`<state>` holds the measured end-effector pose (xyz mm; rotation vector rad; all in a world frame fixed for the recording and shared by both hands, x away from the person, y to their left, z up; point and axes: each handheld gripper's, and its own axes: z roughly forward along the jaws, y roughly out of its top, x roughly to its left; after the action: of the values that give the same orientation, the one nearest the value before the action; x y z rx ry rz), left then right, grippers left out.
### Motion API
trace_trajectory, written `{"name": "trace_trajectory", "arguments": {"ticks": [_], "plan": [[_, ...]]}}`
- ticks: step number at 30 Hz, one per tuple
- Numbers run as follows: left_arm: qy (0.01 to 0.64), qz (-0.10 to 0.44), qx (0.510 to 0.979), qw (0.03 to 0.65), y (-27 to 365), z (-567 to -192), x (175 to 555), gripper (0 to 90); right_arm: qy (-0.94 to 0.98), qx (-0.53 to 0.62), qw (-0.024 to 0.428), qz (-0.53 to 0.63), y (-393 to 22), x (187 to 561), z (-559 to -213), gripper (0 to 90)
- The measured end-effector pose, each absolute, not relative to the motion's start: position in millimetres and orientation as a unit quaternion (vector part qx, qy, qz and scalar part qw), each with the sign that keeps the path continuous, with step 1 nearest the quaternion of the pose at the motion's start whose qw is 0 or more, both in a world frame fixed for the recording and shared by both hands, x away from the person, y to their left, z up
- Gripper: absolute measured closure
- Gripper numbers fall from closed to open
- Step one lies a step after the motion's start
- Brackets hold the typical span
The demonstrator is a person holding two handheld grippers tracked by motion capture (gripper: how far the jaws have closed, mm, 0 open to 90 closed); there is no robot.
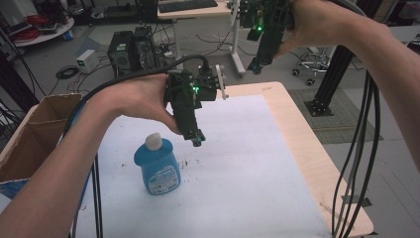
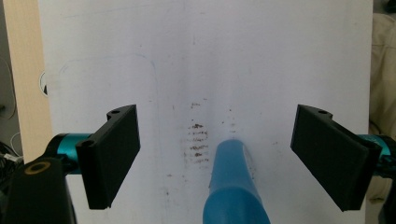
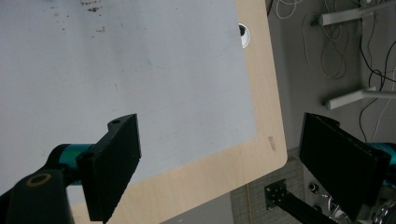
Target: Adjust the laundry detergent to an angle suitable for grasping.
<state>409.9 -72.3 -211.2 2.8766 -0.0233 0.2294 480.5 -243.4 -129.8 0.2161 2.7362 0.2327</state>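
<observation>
High view: blue bottle upright near bench left edge, left tool above and just beside, right tool raised over far edge. Left gripper view: jaws wide, empty, bottle below between them. Right gripper view: jaws wide, empty, over bench corner.

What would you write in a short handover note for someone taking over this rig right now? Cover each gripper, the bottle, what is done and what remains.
Left gripper: open, nothing held, hovering above the white mat, beside and a little beyond the blue bottle.
Right gripper: open, nothing held, raised high past the table's far edge.
Blue bottle: upright on the mat near the left side, pale cap on; seen from the left gripper view it sits low between the jaws, untouched.
Done: nothing grasped yet.
Left: probably lower the left gripper around the bottle and close on it.
</observation>
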Motion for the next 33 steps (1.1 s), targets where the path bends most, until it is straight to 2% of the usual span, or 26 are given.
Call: {"name": "trace_trajectory", "arguments": {"ticks": [33], "plan": [[-0.008, 0.077, 0.990, 0.120, -70.9, -212.3, 408.4, 15.8, 0.975, 0.070, 0.199, 0.073, -240.3, 480.5, -132.5, 12.4]]}}
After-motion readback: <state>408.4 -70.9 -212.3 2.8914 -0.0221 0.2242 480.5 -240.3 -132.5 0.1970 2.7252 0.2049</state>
